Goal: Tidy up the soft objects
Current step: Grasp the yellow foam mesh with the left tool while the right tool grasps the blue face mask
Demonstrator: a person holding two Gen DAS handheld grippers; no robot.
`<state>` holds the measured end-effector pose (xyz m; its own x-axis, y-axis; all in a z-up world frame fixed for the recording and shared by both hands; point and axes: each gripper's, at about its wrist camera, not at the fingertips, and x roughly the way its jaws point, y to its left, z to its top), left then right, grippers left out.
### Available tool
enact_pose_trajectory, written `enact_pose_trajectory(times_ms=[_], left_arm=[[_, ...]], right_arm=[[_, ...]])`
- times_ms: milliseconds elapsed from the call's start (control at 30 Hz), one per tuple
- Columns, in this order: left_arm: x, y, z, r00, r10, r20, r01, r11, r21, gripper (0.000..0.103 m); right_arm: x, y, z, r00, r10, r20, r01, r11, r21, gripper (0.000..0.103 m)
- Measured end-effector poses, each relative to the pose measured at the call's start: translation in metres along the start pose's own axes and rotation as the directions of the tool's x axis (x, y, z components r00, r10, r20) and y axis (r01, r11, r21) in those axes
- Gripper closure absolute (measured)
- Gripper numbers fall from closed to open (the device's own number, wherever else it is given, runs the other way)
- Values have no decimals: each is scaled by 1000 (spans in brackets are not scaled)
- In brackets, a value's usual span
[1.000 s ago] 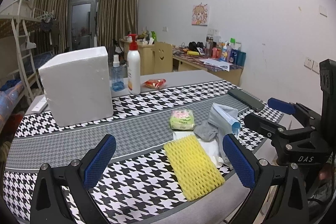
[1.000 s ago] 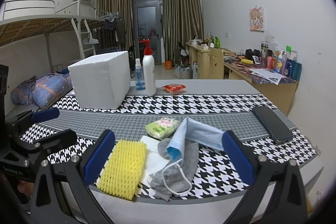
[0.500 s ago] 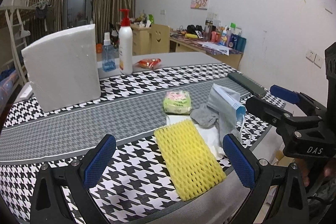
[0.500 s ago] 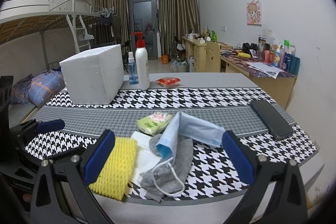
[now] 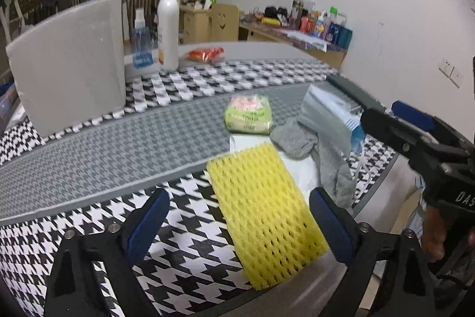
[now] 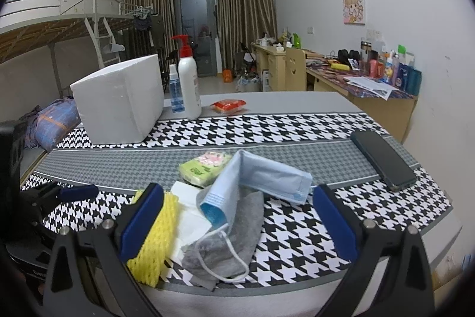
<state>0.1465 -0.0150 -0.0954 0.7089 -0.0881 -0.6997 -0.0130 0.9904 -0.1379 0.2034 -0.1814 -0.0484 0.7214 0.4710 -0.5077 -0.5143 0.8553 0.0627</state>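
Reading "DAS" on the right gripper [image 5: 412, 121] at the frame's right edge, the left wrist view shows the left gripper [image 5: 237, 225], jaws just narrowed yet wide and holding nothing, straddling the yellow foam net [image 5: 264, 219] at lower centre.

Right wrist view: right gripper [image 6: 237, 219] spread wide, empty, around the blue face mask [image 6: 261, 177] and grey sock [image 6: 234, 236]; white foam box [image 6: 118, 103] upper left, contents hidden.
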Motion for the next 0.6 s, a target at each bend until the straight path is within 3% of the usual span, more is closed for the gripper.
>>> enact_pose_trajectory(times_ms=[333, 467, 600], left_arm=[[18, -2, -8, 994, -39, -103, 37, 999, -21, 38], [15, -6, -10, 994, -37, -103, 37, 999, -2, 56], [14, -7, -11, 993, -55, -106, 56, 998, 5, 73]], right_arm=[[11, -11, 2, 1000, -2, -24, 3, 1000, 25, 2], [21, -12, 3, 998, 7, -59, -5, 999, 40, 4], [29, -11, 5, 996, 27, -90, -22, 998, 52, 14]])
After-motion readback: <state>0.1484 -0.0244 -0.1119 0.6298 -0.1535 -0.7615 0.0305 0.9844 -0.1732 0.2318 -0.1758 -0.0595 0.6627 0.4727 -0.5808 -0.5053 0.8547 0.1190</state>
